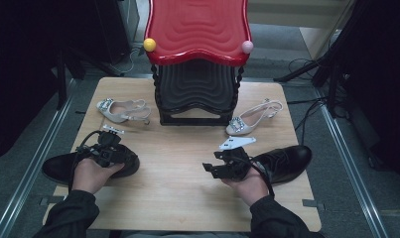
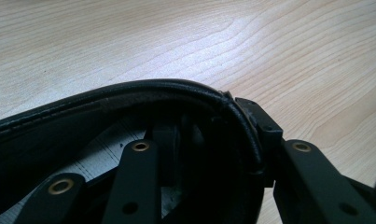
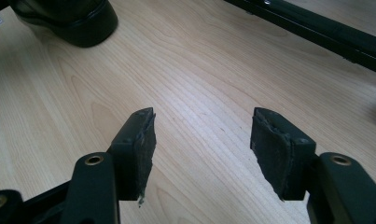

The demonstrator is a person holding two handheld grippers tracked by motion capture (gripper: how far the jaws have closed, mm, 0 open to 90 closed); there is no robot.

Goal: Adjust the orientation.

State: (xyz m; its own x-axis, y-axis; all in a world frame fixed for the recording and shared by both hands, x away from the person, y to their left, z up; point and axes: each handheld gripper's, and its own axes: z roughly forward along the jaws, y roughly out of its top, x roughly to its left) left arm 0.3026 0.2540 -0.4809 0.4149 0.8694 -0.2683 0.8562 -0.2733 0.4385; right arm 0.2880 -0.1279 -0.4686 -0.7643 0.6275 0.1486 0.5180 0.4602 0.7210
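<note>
1. The left black shoe lies lengthwise across the wooden surface, toe pointing left.
2. Two black shoes, two silver sandals.
3. The left tool straddles that shoe's collar; grip unclear.
4. The right tool gapes empty.

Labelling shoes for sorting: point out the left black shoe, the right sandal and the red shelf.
Left black shoe (image 1: 56, 167), high view, toe.
Right sandal (image 1: 242, 126), high view, jewelled toe.
Red shelf (image 1: 198, 27), high view, top surface.

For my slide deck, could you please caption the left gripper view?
Left gripper straddling the collar of a black shoe, one jaw inside and one outside, over the wooden table.
</note>
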